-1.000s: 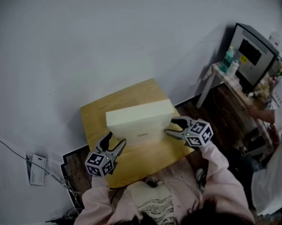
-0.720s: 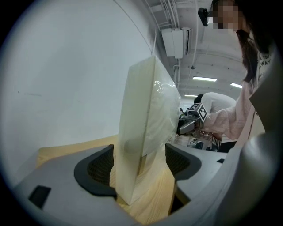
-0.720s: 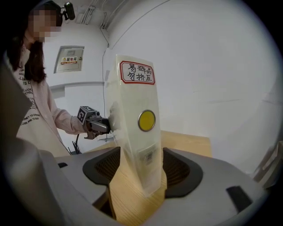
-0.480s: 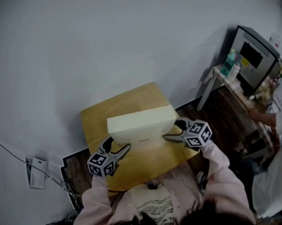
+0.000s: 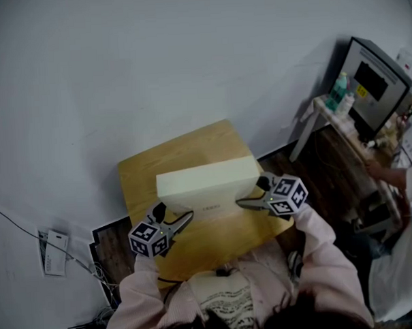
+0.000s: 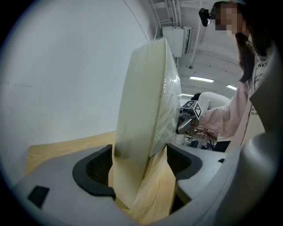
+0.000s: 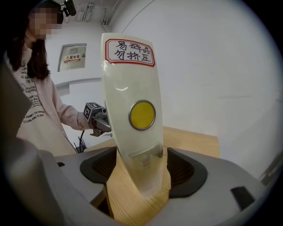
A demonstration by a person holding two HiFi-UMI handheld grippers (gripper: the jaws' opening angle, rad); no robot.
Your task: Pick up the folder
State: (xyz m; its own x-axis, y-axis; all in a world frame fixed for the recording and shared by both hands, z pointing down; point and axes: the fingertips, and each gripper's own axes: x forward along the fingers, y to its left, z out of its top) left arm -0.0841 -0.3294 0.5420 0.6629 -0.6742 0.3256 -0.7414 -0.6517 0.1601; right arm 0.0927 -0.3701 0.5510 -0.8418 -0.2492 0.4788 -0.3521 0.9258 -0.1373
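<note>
Subject item: a pale cream, box-shaped folder [image 5: 207, 186] stands on its long edge at the centre of a small light-wood table [image 5: 219, 236]. Its lower edge rests on the wood, and it is not lifted.

Left claw [image 5: 175, 213], grey with a black-and-white marker cube, sits at the folder's 8 o'clock end in the head view. Its own view shows the narrow end of the folder between the two dark pads with a gap on each side. This claw is released and grips nothing.

Right claw [image 5: 251, 192], of the same build, sits at the folder's 3 o'clock end. Its jaws are opening. That end of the folder stands between the pads, which are clear of it on both sides.

Markings on the right-hand end face: a white label with a red border [image 7: 129, 51] at 12 o'clock, and a round yellow sticker [image 7: 142, 114] below it.

Surroundings: a white side stand with bottles [image 5: 339, 92] and a dark screen [image 5: 373, 83] lie at 2 o'clock, well apart from the table.
</note>
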